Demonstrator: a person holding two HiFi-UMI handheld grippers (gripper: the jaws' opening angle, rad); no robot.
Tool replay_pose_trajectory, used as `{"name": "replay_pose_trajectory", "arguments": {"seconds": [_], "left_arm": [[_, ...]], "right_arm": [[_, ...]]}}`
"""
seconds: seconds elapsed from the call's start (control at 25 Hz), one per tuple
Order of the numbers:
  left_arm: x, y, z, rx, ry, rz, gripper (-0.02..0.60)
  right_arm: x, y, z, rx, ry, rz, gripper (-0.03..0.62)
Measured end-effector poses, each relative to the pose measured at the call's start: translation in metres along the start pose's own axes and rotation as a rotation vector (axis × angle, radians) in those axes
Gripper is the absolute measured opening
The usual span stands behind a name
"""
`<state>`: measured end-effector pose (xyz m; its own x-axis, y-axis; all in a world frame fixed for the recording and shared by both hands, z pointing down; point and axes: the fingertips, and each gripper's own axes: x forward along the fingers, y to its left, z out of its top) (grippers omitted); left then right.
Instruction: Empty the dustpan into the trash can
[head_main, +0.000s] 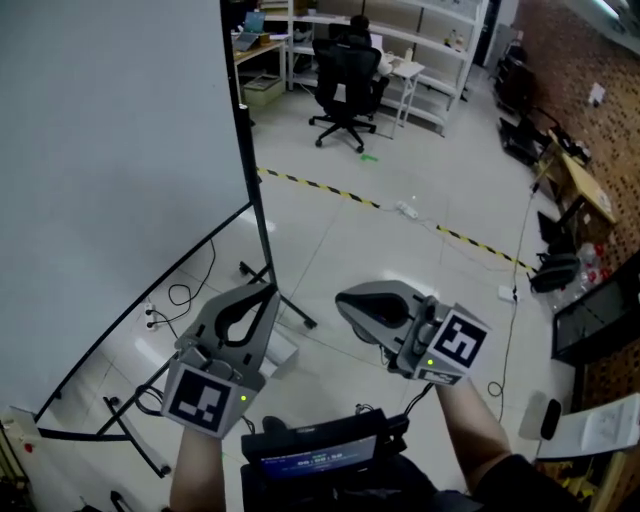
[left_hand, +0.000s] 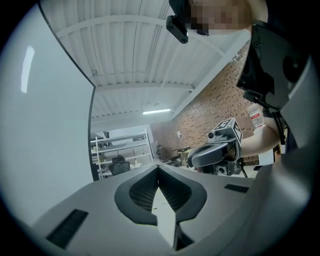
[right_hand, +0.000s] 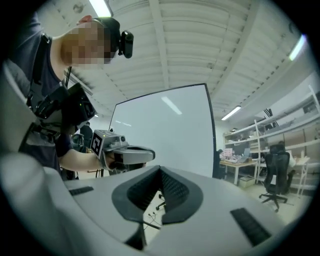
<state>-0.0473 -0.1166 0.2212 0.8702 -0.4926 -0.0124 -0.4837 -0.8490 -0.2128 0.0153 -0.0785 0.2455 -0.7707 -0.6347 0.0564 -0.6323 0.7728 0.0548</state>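
Beside the whiteboard, above the pale floor, my left claw and right claw are each pressed together (both empty), pointing level.

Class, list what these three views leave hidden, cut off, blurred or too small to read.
Dustpan, trash can: in no view.
Floor behind the whiteboard: head view, the board hides it.
Seated person: head view, largely hidden by the office chair.
Chest screen: head view, its text is too small to read.
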Motion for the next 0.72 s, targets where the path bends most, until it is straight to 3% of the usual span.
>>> {"name": "replay_pose_trajectory", "arguments": {"seconds": [0.2,0.32,0.56,0.72], "left_arm": [[0.017,-0.042,0.011,0.017,0.065,0.078,-0.002],[0.022,-0.065,0.014,0.048,0.090,0.119,-0.002],[0.019,-0.115,0.006,0.028,0.168,0.204,-0.002],[0.013,-0.127,0.002,0.054,0.234,0.206,-0.002]], "right_arm": [[-0.055,-0.009,-0.005,0.053,0.001,0.012,0.008],[-0.074,-0.008,-0.010,0.083,-0.005,0.079,0.008],[-0.108,0.002,-0.017,0.103,-0.007,0.190,0.008],[-0.102,0.011,-0.017,0.114,0.005,0.252,0.008]]}}
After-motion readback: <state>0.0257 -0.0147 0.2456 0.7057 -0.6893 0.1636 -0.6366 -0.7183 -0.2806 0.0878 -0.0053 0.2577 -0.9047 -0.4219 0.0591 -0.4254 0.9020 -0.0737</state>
